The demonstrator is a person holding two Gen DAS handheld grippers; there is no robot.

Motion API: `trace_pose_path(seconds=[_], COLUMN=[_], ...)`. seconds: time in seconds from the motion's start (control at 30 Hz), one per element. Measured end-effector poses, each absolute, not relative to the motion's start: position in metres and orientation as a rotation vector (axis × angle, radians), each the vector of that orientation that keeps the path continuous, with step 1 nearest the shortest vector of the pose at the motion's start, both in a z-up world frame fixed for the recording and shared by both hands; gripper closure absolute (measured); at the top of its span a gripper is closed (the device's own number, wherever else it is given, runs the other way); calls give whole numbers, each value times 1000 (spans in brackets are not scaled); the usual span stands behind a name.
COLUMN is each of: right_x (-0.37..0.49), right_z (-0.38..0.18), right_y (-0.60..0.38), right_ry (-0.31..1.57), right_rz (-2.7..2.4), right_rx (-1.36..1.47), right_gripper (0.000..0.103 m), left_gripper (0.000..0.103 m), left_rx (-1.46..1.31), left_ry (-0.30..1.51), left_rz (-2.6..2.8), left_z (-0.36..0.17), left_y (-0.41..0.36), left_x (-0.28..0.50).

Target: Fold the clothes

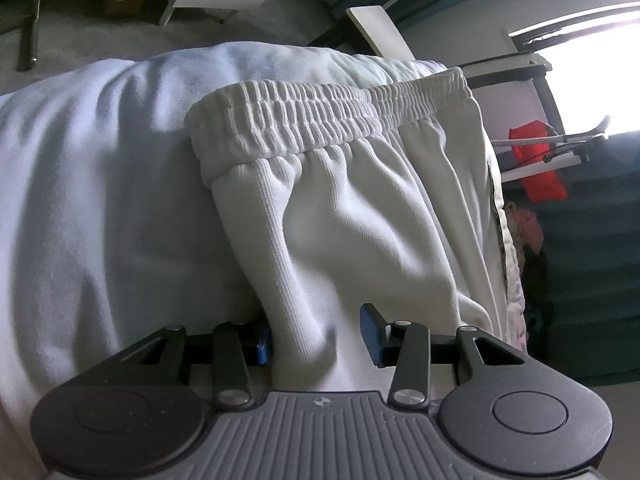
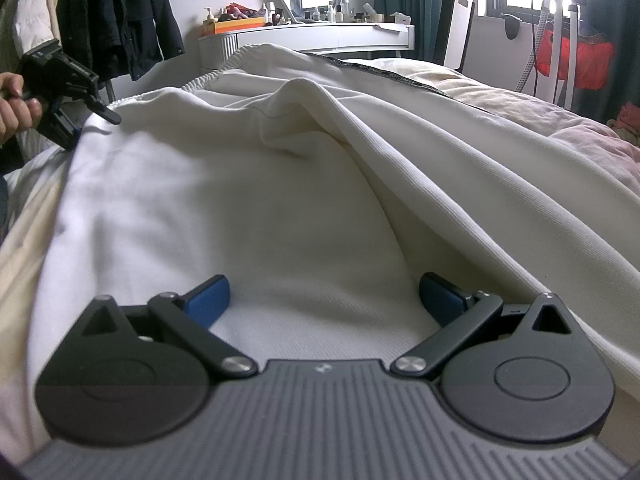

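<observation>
White ribbed trousers lie on a bed, their elastic waistband facing the left wrist view. My left gripper is shut on a bunched fold just below the waistband, and the cloth hides part of its left pad. In the right wrist view a hand holds that gripper at the far left corner of the garment. The trousers stretch away in loose ridges, a dark stripe along their far side. My right gripper rests open on the white cloth, its blue pads wide apart with nothing pinched.
A pale pinkish bed cover lies under the trousers. Behind the bed stand a white dressing table with several bottles, hanging dark coats and a rack with a red cloth. White bedding fills the left.
</observation>
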State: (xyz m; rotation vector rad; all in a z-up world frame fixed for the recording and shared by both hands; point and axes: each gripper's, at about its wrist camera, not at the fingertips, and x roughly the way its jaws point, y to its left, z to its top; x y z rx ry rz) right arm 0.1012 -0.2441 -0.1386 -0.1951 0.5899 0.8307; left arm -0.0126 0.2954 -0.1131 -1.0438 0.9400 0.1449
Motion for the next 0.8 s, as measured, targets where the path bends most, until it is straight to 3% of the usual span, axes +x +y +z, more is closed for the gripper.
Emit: trace_pose_path(seconds=[0.8], right_x=[101], right_z=[-139], right_y=[-245], right_ry=[590], right_rz=[831], right_rx=[-196], right_gripper=[0], left_gripper=[57], left_rx=[-1029], left_ry=[955], left_rz=[155], left_z=[-110], left_y=[291], left_x=[-15])
